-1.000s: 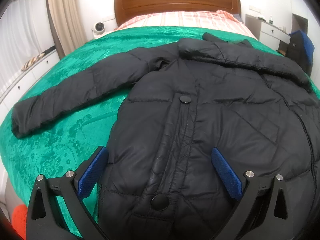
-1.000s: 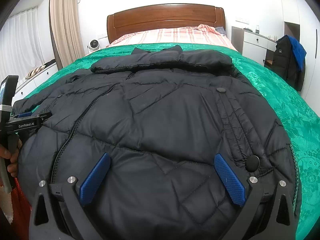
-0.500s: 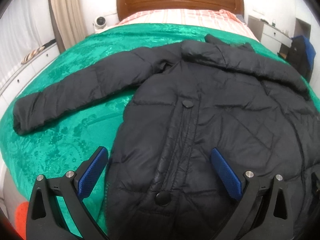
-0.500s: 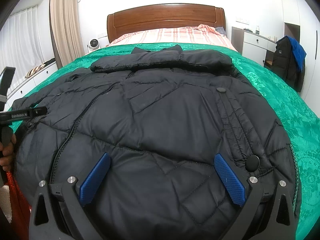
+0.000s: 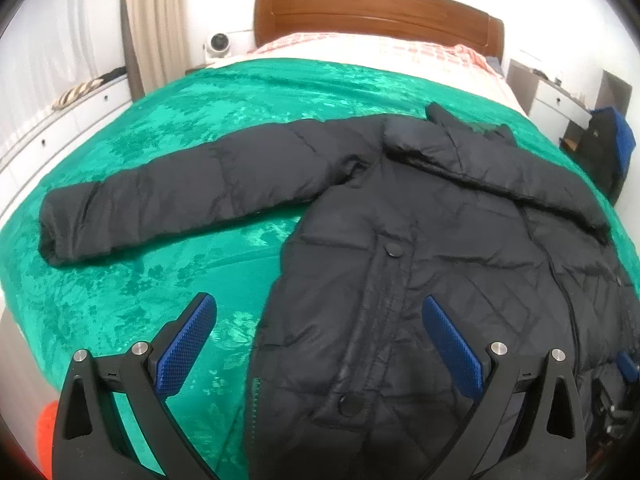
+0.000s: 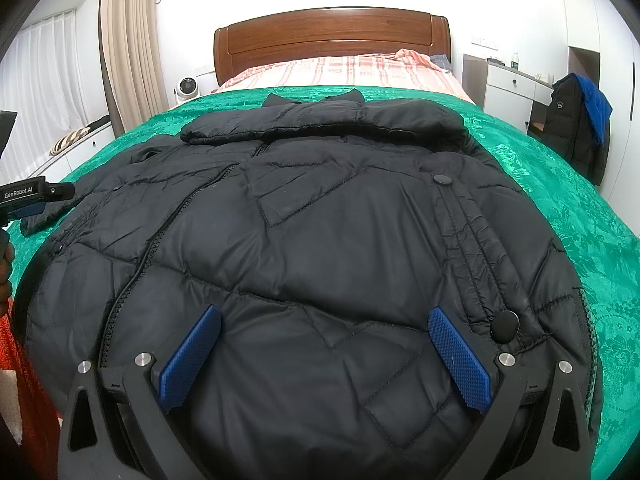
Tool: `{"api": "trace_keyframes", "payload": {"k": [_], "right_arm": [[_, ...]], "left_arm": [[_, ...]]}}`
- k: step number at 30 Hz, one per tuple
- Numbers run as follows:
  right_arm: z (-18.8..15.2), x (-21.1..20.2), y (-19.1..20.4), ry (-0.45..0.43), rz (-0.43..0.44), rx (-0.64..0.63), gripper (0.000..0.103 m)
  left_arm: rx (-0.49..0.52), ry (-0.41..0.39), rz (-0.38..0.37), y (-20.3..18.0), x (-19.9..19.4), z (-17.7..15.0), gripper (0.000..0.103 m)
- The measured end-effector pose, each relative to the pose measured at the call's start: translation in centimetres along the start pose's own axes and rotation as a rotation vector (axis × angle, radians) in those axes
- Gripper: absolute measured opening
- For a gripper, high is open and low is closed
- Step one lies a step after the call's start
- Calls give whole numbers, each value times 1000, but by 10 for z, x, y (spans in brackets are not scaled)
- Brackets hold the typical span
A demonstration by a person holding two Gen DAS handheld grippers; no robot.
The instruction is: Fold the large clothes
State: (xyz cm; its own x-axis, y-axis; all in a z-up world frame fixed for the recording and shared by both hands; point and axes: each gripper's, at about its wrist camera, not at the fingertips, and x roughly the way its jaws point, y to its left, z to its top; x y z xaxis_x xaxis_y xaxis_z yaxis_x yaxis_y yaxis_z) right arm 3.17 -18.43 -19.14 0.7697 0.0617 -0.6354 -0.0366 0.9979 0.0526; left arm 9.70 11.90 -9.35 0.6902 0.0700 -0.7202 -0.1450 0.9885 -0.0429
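Left claw (image 5: 316,344) spread, apparently lifted back from jacket (image 5: 420,248), right claw (image 6: 324,356) spread, unmoved

**Two wrist cameras at the foot of the bed, both facing the headboard**

The left wrist camera looks from the foot of the bed (image 5: 168,184) along its gripper (image 5: 318,344) toward the headboard (image 5: 376,12), from above the jacket's (image 5: 440,264) left edge, taking in the outstretched sleeve (image 5: 172,196). The right wrist camera sits low and close over the jacket's hem (image 6: 320,360), its gripper (image 6: 324,360) aimed the same way. Both views share the jacket front, the green bedspread, headboard, curtain (image 6: 132,48) and the dark coat (image 6: 576,120) hanging at right. The left gripper shows at the right view's left edge (image 6: 36,196).
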Motion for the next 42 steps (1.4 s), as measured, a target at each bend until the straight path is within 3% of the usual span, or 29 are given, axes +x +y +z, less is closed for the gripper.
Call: {"api": "trace_keyframes", "payload": {"k": [21, 28, 32, 39, 42], "right_arm": [[0, -1, -1, 1, 0, -2, 102], [0, -1, -1, 2, 2, -3, 102], [-1, 0, -2, 2, 2, -3, 102], [-2, 0, -2, -2, -14, -15, 102], [-3, 0, -1, -6, -21, -22, 102]], "left_arm": [[-44, 9, 34, 22, -2, 2, 102], [-83, 56, 51, 46, 7, 4, 103], [-263, 94, 52, 96, 14, 1, 102], [-651, 65, 3, 208, 30, -8, 102], [-757, 50, 12, 250, 48, -1, 102]]}}
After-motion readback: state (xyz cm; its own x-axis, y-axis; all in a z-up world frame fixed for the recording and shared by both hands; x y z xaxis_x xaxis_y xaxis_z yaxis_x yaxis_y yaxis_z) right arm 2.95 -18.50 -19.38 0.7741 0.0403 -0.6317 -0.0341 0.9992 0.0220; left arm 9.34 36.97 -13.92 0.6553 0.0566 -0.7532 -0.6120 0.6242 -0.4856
